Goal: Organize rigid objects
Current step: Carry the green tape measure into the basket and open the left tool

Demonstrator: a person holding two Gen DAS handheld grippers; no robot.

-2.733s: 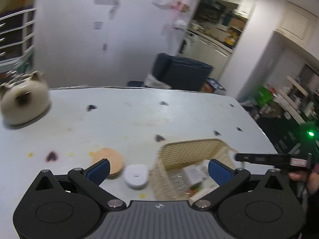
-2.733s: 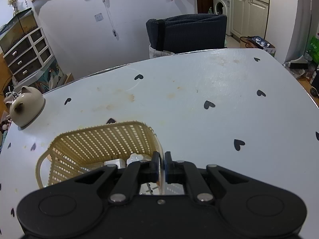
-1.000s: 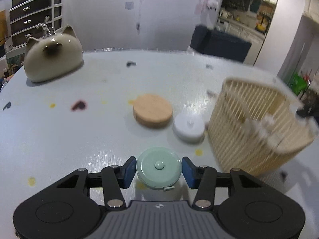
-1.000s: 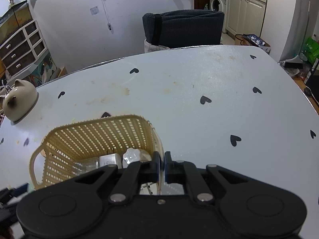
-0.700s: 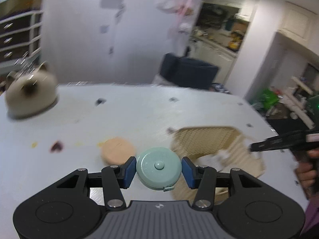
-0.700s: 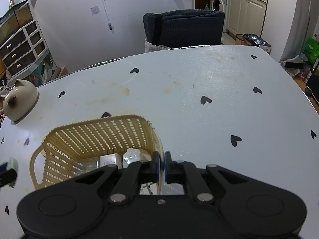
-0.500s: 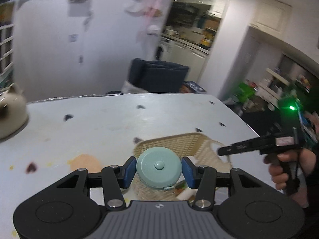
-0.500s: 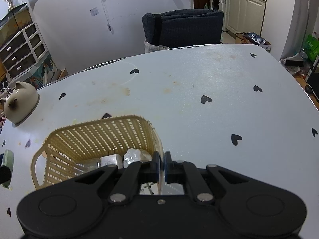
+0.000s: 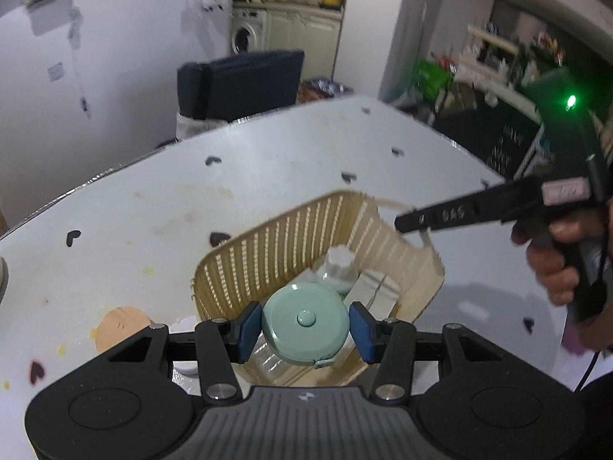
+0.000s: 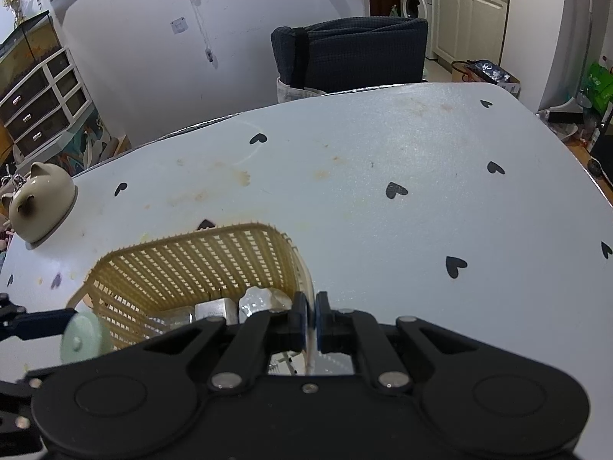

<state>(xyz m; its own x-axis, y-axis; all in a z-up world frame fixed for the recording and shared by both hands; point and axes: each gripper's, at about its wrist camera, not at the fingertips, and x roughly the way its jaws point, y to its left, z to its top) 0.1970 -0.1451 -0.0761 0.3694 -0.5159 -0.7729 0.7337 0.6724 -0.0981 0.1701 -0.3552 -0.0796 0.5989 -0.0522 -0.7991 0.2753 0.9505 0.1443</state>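
Observation:
A round mint-green tape measure (image 9: 299, 306) sits between the blue pads of my left gripper (image 9: 305, 329), which is shut on it. It hangs above the near end of the cream slatted basket (image 9: 287, 237). The right wrist view shows the same tape measure (image 10: 82, 337) at the basket's (image 10: 184, 264) left rim. My right gripper (image 10: 310, 318) is shut on the basket's right rim, with the thin wall pinched between its pads. Inside the basket lie a clear jar with a white lid (image 9: 339, 264) and a white box (image 9: 373, 291).
A cork coaster (image 9: 118, 326) and a white disc (image 9: 187, 366) lie on the white heart-print table (image 10: 421, 191) left of the basket. A cat-shaped ceramic piece (image 10: 40, 203) stands at the far left edge. A dark chair (image 10: 348, 53) is behind the table. A hand (image 9: 555, 264) holds the right gripper.
My left gripper has lifted the tape measure off the table near the coaster, swung right and rolled, and now holds it over the basket. The right gripper has stayed still on the rim.

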